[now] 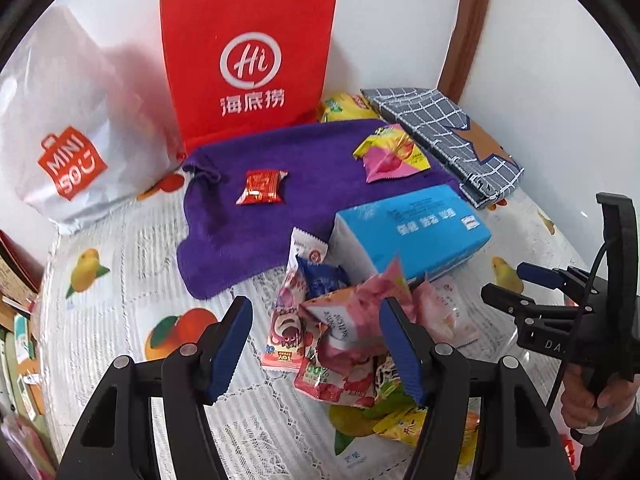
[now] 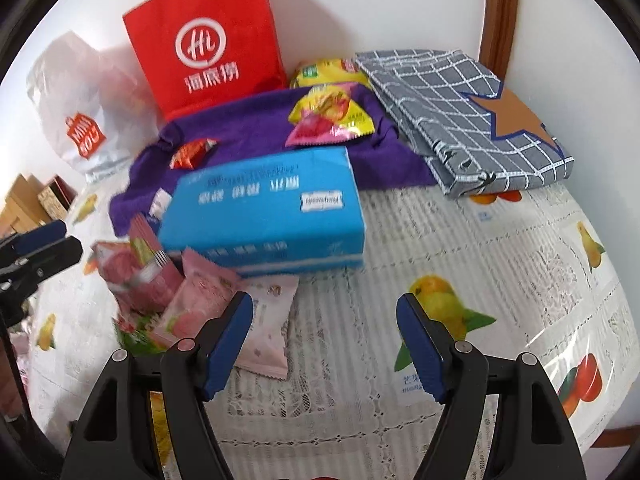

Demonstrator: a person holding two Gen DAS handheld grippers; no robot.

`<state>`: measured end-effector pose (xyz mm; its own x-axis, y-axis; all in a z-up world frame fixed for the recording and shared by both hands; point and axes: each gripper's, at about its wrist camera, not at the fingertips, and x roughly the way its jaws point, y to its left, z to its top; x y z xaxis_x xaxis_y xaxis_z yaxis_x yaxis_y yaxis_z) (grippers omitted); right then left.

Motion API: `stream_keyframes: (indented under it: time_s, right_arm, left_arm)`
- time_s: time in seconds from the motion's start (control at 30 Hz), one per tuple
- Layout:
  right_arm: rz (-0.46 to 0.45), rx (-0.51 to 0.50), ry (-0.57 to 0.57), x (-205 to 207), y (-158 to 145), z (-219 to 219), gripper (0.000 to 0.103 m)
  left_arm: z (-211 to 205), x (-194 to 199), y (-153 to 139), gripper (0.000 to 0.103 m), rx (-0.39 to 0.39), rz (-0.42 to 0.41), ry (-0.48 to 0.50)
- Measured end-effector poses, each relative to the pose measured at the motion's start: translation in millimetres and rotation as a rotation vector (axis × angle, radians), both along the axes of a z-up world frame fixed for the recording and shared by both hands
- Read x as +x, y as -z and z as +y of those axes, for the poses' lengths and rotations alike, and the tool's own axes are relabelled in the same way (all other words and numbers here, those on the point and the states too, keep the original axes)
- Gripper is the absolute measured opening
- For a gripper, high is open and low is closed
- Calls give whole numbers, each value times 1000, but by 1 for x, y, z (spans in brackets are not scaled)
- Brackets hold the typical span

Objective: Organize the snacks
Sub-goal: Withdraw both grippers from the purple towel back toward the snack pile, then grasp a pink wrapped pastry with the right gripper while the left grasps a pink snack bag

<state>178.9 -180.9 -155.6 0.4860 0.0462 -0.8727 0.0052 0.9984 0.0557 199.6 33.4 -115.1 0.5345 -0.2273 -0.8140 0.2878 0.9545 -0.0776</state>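
Both tongs stand apart and empty: the left gripper [image 1: 316,344] straddles the snack pile [image 1: 340,344], and the right gripper [image 2: 325,346] hovers with a pink packet [image 2: 264,332] at its nine o'clock. The packets look light, crinkly and slippery, so pinch one flat by a sealed edge. The pile lies just at six o'clock of the blue box [image 1: 416,232].

Open table to the right, clutter to the left and rear

Bare table [image 2: 460,240] right of the blue tissue box [image 2: 264,216], free up to the folded checked cloth [image 2: 468,120]. Blocked on the left by the heap of snack packets [image 1: 344,336] touching the box. Walled off at the back by the red paper bag [image 1: 248,64] and white plastic bag [image 1: 68,128]. Purple towel [image 1: 288,196] mostly clear, save scattered packets.
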Motion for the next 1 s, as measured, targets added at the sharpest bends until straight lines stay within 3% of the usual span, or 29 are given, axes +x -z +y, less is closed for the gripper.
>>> stream_keyframes:
  time_s: [0.37,0.73,0.9,1.0]
  right_arm:
    - [34,-13,-24,9,20,15,74]
    - [26,9,-28,13,30,21,74]
    - [27,11,-37,19,32,24,79]
    - [63,-8,-55,26,40,30,80]
  left_arm:
    - [11,13,19,64,-26,36,-22]
    - [14,14,20,64,-41,32,-25]
    - [16,14,20,64,-52,31,-32]
    - [18,16,20,64,-54,34,-44]
